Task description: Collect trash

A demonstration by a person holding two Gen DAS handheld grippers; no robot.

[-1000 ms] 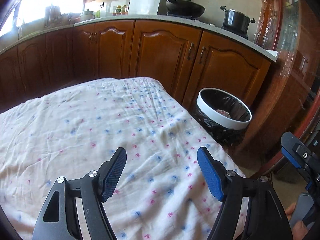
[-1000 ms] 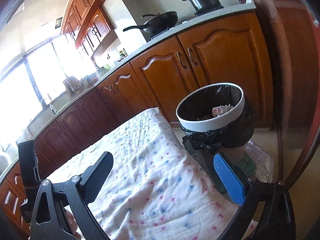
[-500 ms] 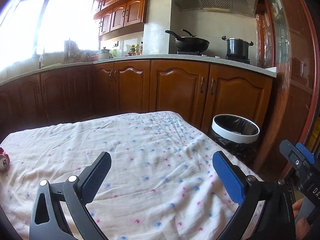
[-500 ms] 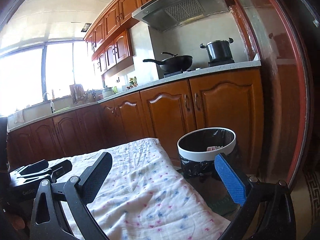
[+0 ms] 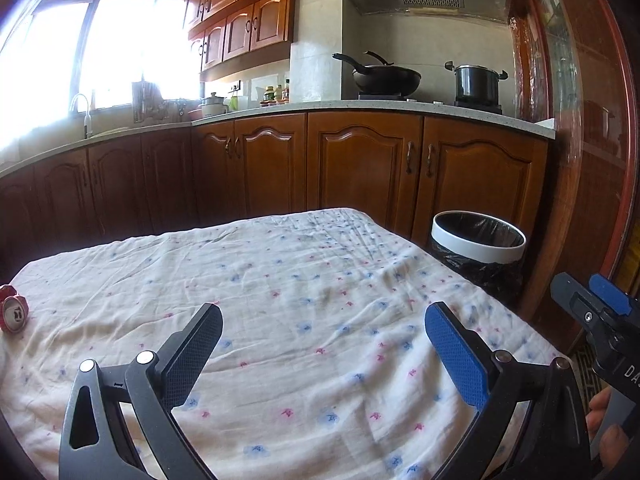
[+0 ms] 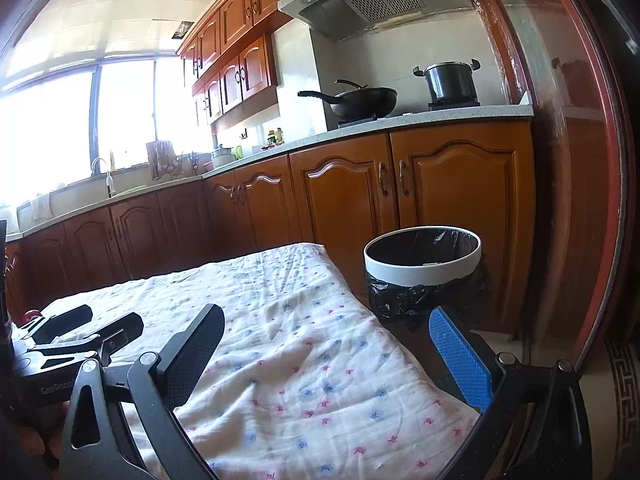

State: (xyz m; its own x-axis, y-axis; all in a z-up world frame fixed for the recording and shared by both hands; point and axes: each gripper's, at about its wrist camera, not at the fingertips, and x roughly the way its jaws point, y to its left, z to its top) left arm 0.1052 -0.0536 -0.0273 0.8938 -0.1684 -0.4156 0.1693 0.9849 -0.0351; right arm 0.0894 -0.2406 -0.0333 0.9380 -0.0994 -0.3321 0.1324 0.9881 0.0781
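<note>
A crushed red can (image 5: 14,314) lies on the flower-print tablecloth (image 5: 280,272) at the far left edge of the left wrist view; a red speck of it (image 6: 32,314) shows in the right wrist view. The white-rimmed trash bin (image 5: 476,254) with a black liner stands on the floor past the table's right corner. Only a pale scrap shows inside the bin (image 6: 420,276). My left gripper (image 5: 324,344) hangs wide open over the cloth with nothing between its fingers. My right gripper (image 6: 328,352) is open and empty too, at the table's right edge, short of the bin.
Brown kitchen cabinets (image 5: 360,168) run along behind the table and the bin. A wok (image 5: 384,76) and a pot (image 5: 476,84) sit on the stove. A red-framed glass door (image 6: 592,200) stands right of the bin. A hand (image 5: 604,420) holds the right gripper.
Both views swung up and away from the bin, so its inside is now mostly hidden. The left jaws widened. The red can came into view at the left.
</note>
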